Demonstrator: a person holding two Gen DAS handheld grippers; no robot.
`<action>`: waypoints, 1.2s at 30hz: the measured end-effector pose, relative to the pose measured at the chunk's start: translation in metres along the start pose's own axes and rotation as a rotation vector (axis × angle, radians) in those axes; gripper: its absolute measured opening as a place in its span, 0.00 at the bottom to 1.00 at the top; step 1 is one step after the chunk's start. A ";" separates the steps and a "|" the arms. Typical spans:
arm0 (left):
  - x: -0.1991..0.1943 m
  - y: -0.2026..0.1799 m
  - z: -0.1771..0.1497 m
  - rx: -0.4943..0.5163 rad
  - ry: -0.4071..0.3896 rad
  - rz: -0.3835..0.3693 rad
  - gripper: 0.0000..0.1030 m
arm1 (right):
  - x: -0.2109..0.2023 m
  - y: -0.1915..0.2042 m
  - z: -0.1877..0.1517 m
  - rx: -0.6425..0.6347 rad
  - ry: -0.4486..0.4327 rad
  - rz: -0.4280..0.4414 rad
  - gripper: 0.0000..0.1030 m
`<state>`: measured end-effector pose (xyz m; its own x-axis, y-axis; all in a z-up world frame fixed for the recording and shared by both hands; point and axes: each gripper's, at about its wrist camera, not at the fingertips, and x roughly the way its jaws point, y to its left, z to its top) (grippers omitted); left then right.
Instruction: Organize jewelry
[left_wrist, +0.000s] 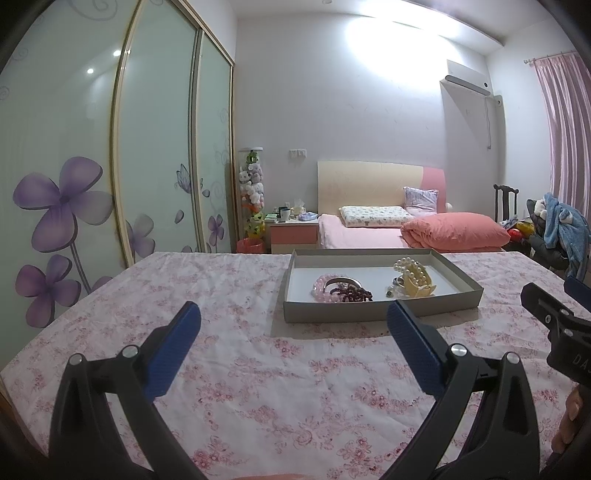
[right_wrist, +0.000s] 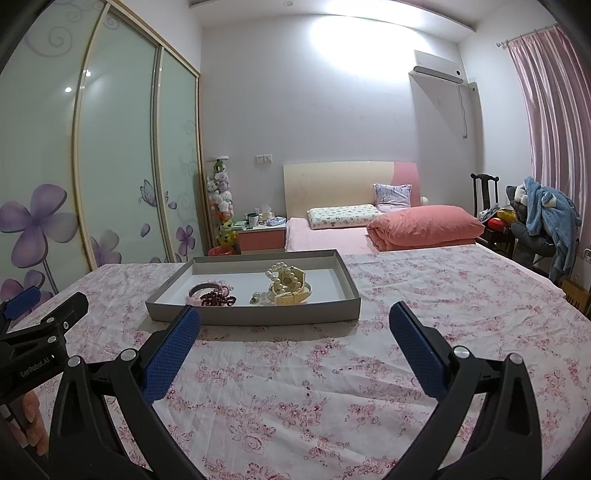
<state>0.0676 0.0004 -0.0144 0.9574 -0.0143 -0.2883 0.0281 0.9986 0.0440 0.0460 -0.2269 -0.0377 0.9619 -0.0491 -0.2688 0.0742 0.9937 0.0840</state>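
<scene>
Both grippers spread wide, empty: left gripper (left_wrist: 293, 321), right gripper (right_wrist: 294, 321), near tray (right_wrist: 255, 315) on bench. Jewelry inside: pearl strand (right_wrist: 282, 272), bead bracelets (right_wrist: 216, 293). Light, slippery, floppy; pinch across strand.

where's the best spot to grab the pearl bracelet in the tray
Probably the top arc of the pearl bracelet. It leans on the yellow watch, so its upper loop stands clear of the tray floor. Bring the right hand-held gripper, now open, down from above over the near wall, one finger inside the loop and one outside, pinching across the bead strand.
</scene>
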 end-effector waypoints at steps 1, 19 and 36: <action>-0.001 0.000 -0.001 0.000 0.000 0.000 0.96 | 0.000 0.000 0.000 0.000 0.000 0.000 0.98; -0.001 -0.002 -0.003 0.002 0.005 -0.004 0.96 | 0.000 0.001 -0.001 0.002 0.003 0.000 0.98; -0.004 -0.004 -0.004 -0.006 0.007 -0.008 0.96 | 0.001 0.003 0.000 0.000 0.006 0.001 0.98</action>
<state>0.0626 -0.0037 -0.0171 0.9553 -0.0223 -0.2948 0.0344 0.9988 0.0359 0.0467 -0.2244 -0.0380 0.9604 -0.0479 -0.2744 0.0736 0.9937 0.0842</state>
